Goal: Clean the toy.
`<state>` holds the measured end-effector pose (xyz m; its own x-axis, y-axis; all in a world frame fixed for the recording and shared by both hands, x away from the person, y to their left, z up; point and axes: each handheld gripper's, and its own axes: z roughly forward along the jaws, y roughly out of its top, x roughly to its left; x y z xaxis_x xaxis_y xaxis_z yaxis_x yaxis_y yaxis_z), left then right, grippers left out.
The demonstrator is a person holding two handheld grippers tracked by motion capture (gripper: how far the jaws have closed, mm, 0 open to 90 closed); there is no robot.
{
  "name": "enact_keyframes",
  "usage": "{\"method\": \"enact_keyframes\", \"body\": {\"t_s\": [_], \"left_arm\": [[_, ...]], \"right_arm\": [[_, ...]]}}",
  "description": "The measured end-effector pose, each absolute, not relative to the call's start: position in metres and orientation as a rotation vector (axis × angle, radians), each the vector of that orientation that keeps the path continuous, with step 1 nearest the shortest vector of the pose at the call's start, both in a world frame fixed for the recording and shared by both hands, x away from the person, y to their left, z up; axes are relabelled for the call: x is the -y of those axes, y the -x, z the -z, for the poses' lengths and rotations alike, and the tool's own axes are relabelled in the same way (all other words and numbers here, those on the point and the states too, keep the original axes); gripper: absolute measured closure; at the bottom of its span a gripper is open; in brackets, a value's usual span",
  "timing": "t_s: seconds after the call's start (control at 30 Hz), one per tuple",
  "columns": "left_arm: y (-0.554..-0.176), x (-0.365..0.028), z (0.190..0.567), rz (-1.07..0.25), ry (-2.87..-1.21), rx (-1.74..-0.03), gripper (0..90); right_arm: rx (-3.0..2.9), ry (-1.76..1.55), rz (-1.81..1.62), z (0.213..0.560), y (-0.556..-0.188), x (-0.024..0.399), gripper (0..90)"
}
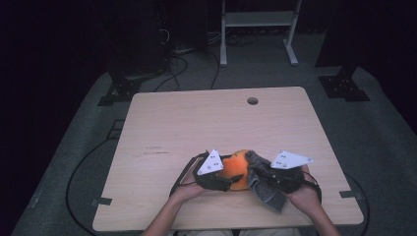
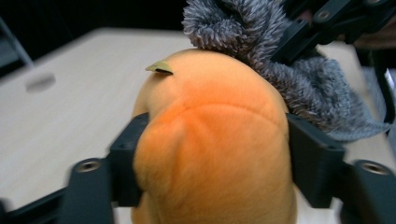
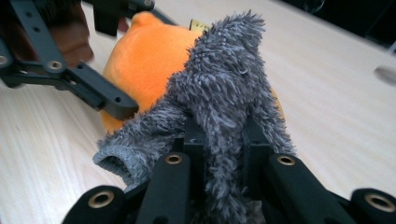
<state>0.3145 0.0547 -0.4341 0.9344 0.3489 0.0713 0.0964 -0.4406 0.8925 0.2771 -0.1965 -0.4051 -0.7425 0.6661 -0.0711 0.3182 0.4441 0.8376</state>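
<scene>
Orange plush toy [image 2: 212, 140] near table's [image 1: 196, 118] front edge, squeezed between my left gripper's [image 2: 215, 161] jaws. Right gripper [image 3: 223, 140] pinches grey fuzzy sock [image 3: 224, 93] draped against it. Risk: soft plush may squirt free if sock drags.

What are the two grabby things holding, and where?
Left hand-held gripper squeezes the orange plush toy by its sides; right hand-held gripper pinches the grey fuzzy cloth mid-fold.

The orange plush toy [image 2: 210, 140] is cut off at the left gripper view's bottom edge.
</scene>
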Motion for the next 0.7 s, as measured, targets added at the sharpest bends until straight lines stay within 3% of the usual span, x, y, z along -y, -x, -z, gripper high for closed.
{"method": "enact_keyframes", "body": {"t_s": [0.3,0.47,0.7], "left_arm": [[-0.317,-0.066,0.439,-0.274,-2.073,-0.337,31.1],[-0.316,-0.067,0.439,-0.265,-2.088,-0.300,31.1],[-0.315,-0.068,0.440,-0.251,-2.095,-0.278,30.8]], "right_arm": [[-2.336,-1.000,-1.203,0.434,-0.297,0.216,75.9],[-2.304,-0.954,-1.341,0.416,-0.293,0.212,75.8],[-2.346,-1.052,-1.206,0.438,-0.306,0.224,75.6]]}}
